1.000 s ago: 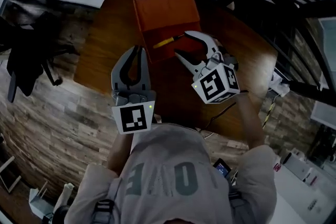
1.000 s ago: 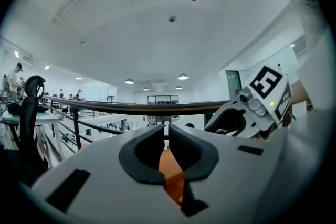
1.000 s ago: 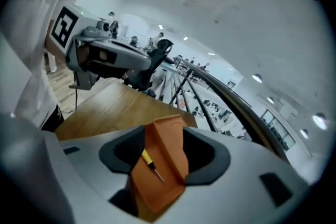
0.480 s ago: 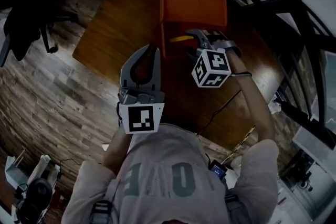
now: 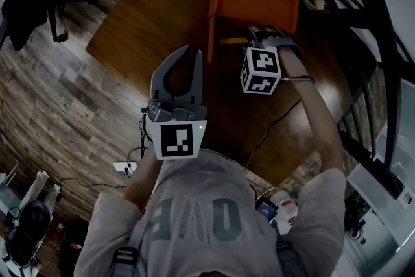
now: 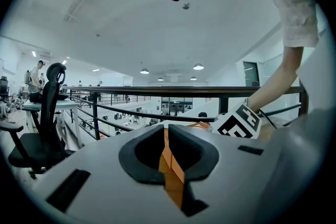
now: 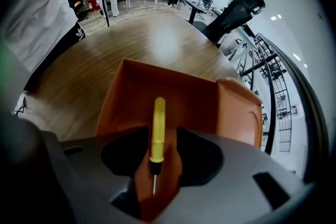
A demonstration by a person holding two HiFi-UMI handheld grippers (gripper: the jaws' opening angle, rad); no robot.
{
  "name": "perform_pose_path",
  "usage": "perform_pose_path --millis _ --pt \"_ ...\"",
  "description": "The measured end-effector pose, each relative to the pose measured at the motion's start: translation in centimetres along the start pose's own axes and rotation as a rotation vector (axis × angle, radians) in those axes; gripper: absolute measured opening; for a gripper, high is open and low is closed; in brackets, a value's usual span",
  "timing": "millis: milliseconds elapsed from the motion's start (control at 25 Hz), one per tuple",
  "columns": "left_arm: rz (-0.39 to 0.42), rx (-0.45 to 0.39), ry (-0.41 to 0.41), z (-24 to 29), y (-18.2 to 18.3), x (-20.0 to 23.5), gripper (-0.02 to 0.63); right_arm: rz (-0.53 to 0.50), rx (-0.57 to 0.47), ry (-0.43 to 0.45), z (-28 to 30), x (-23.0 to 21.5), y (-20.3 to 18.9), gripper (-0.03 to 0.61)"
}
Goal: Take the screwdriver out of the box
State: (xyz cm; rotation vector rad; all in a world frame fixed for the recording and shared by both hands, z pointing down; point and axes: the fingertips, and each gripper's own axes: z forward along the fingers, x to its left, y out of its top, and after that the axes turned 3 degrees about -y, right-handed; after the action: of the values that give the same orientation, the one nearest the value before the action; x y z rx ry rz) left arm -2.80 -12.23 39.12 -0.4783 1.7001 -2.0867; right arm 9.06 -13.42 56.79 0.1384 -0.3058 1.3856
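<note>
An open orange box point(image 5: 254, 2) lies on the wooden table point(image 5: 155, 16), its lid raised on one side. A yellow-handled screwdriver point(image 5: 231, 41) lies on the box floor. My right gripper point(image 5: 251, 36) points steeply down into the box, its marker cube above it. In the right gripper view the screwdriver point(image 7: 157, 131) lies lengthwise between the jaws of the right gripper point(image 7: 157, 139). The jaws are closing but a gap remains on each side of the handle. My left gripper point(image 5: 189, 52) hovers beside the box, shut and empty; a thin slit in the left gripper point(image 6: 166, 136) shows orange behind.
Black railings point(image 5: 363, 29) run along the table's far right. An office chair point(image 5: 26, 3) stands on the plank floor at the left, and another office chair point(image 7: 231, 13) shows past the table. A cable point(image 5: 272, 126) trails from my right hand. A power strip point(image 5: 123, 167) lies on the floor.
My right gripper has dropped from beside the box and tipped downward over the screwdriver, which now lies between its jaws. The left gripper has sunk a little.
</note>
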Motion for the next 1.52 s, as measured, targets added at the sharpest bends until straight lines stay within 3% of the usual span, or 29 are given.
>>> perform_pose_path --millis 240,720,1240,1520 --pt "-0.019 0.009 0.013 0.2 -1.2 0.6 0.021 -0.029 0.019 0.048 1.1 0.4 0.3 0.147" --pt "-0.027 0.019 0.017 0.4 -1.9 1.4 0.021 0.025 0.040 0.159 1.2 1.2 0.3 0.081" --pt "-0.032 0.022 0.014 0.6 -2.4 1.4 0.021 0.010 0.051 0.182 1.3 1.2 0.2 0.077" --pt "-0.016 0.028 0.010 0.6 -2.1 1.3 0.021 -0.048 0.063 0.181 1.2 1.5 0.4 0.075"
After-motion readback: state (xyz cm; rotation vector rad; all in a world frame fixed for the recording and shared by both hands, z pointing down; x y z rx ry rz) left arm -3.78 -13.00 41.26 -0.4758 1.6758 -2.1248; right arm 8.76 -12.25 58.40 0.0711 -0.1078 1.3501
